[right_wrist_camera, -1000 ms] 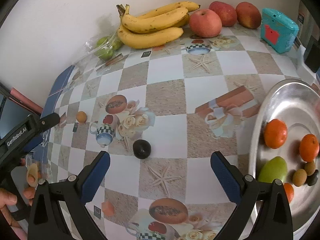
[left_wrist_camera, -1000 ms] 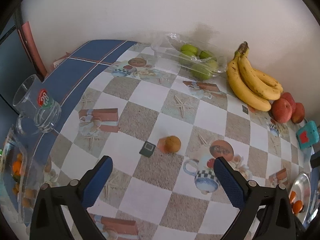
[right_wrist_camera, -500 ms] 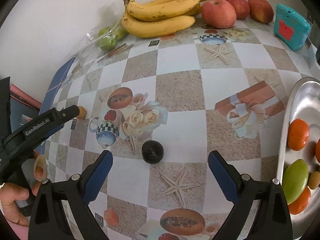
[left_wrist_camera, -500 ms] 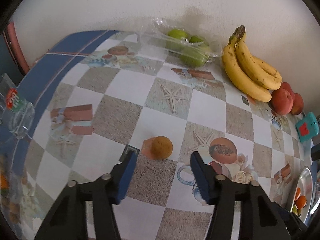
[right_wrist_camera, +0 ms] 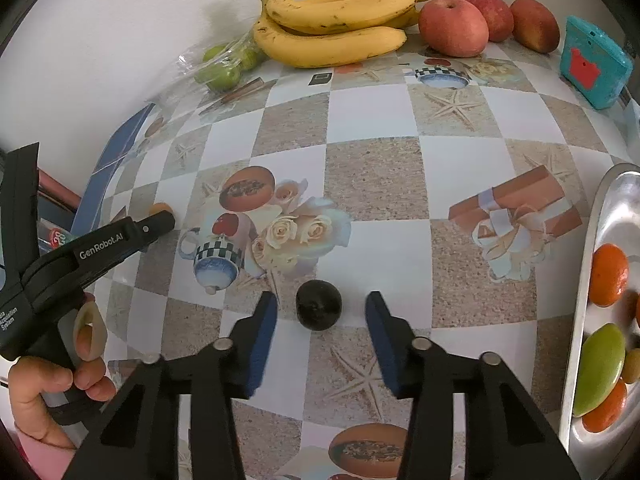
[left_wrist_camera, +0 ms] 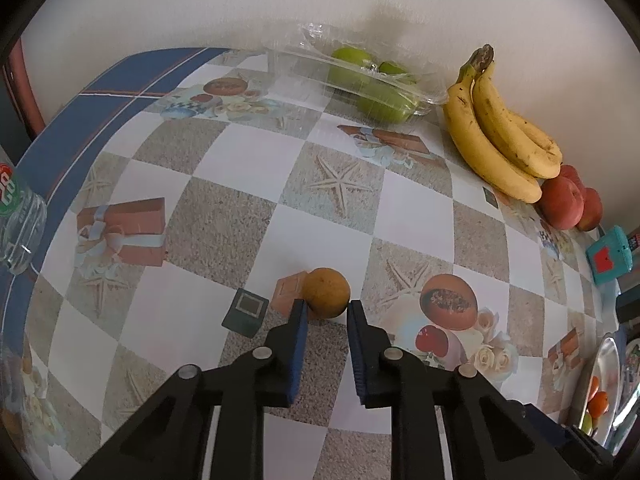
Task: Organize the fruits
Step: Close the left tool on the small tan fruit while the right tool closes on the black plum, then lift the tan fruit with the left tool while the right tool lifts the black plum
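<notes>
A small round brown fruit sits on the patterned tablecloth. My left gripper has its jaws nearly closed around the fruit's near side, tips at its flanks. The fruit also shows in the right wrist view, at the tip of the left gripper. A small dark fruit lies on the cloth between the tips of my right gripper, which is open and not touching it. A steel plate at the right holds oranges and a green mango.
Bananas, red apples and a clear box of green fruit line the wall. A teal box stands at the back right. A glass mug stands at the left table edge.
My left gripper moved forward to the brown fruit and its jaws closed from wide open to close around it. My right gripper moved forward to the dark fruit and narrowed a little.
</notes>
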The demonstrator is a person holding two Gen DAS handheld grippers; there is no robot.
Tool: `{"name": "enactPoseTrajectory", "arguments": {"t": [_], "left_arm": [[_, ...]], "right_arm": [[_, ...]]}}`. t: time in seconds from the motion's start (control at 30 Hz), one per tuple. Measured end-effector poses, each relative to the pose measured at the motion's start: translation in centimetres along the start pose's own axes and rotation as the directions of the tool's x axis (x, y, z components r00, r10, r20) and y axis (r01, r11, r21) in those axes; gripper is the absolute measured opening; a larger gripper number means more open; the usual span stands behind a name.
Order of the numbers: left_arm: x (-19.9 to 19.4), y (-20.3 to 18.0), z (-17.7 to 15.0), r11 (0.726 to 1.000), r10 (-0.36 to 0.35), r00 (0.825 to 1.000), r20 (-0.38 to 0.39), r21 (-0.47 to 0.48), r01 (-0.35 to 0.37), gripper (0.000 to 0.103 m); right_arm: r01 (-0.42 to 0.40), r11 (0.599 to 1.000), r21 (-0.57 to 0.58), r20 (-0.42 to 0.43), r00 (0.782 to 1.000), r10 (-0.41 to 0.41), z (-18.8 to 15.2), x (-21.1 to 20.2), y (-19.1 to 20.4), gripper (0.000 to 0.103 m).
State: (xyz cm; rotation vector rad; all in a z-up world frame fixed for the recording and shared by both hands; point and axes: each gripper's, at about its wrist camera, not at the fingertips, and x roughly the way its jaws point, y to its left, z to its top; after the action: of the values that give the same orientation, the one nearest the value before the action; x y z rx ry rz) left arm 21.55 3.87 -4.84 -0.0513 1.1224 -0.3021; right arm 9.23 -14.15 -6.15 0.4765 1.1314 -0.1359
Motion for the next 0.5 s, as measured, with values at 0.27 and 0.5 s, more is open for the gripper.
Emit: {"name": "enactPoseTrajectory", "arguments": {"t": [0.27, 0.5], "left_arm": [[-0.5, 0.3, 0.0, 1.000, 0.001, 1.000, 0.006, -0.005, -0.001, 0.021], [-1.1, 0.2, -0.1, 1.000, 0.013, 1.000, 0.001, -0.012, -0.013, 0.020]], "right_arm": [[-0.024, 1.000, 0.008, -0.009, 1.000, 0.024, -0.1, -0.1, 0.0, 0.028], [-0.049, 0.998, 0.027, -0.008, 0.999, 0.049, -0.1, -0.3, -0.3, 0.024]]}}
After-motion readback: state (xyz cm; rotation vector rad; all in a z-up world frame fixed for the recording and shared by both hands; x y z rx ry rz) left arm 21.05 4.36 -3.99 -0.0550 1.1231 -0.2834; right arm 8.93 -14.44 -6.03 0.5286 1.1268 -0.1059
